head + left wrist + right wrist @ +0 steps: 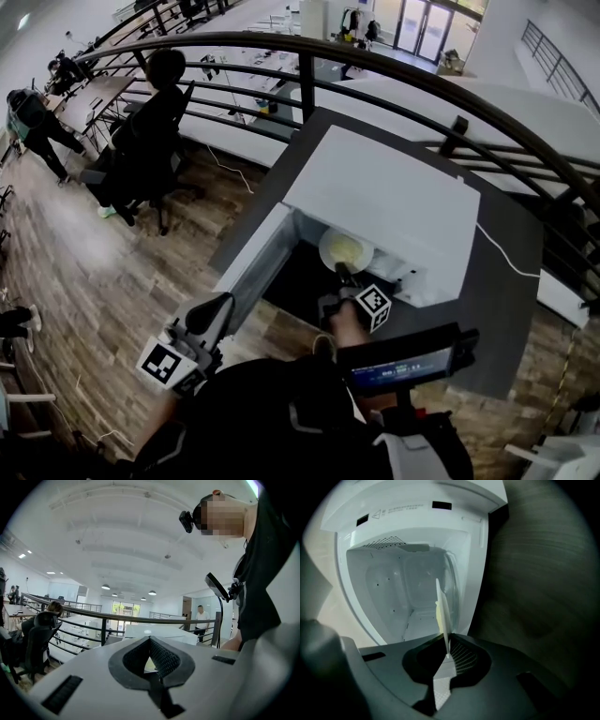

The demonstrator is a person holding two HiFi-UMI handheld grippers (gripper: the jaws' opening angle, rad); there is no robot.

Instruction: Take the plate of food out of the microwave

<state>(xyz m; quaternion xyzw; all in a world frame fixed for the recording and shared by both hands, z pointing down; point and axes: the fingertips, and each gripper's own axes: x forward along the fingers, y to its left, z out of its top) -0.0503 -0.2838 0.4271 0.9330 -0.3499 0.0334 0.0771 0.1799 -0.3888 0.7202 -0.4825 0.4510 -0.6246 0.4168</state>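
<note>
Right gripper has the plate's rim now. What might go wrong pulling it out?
The right gripper pinches only one edge of the plate, so it may tip and spill the food. The plate sits close to a microwave wall and may catch. The left gripper hangs back, giving no support.

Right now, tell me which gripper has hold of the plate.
The right gripper, shut on the rim of the plate at the open microwave; the left gripper is away from it, empty.

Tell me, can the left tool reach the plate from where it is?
Probably not yet. The left tool hangs low beside the person, outside the open door, which stands between it and the plate. The right tool pinches the plate's rim.
</note>
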